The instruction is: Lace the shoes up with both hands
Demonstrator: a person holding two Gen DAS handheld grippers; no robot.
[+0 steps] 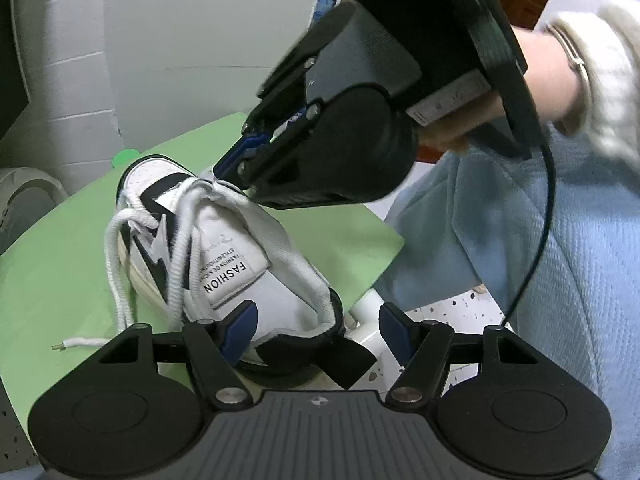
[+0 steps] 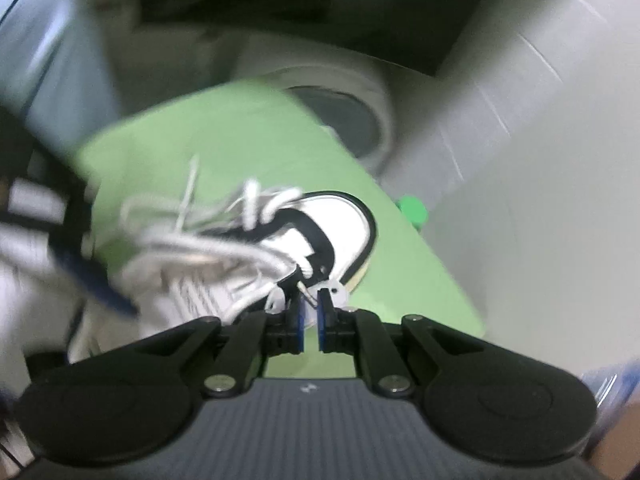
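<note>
Right now, through the left wrist camera, I see the shoe (image 1: 224, 256) lying on the green mat (image 1: 60, 264), toe pointing away from me, its heel collar between my left gripper (image 1: 316, 330) fingers, which stand spread wide; whether the pads touch the collar I cannot tell. The white lace (image 1: 116, 256) hangs loose down the shoe's left side, and one end trails onto the mat. My right gripper (image 1: 230, 172) comes in from the upper right with its blue pads pressed together at the lace where it crosses the tongue (image 1: 236, 264), which carries a label reading FASHION. Behind it I see the person's hand (image 1: 548, 68) and a pale sleeve (image 1: 612, 80). Through the right wrist camera, heavily blurred, the shoe (image 2: 332, 224) sits on the mat (image 2: 224, 136) with its white toe toward the upper right. My right gripper (image 2: 310, 308) is nearly shut, and the lace tip (image 2: 305, 290) sticks up between the pads. The lace (image 2: 224, 248) streams off to the left in smeared strands.
</note>
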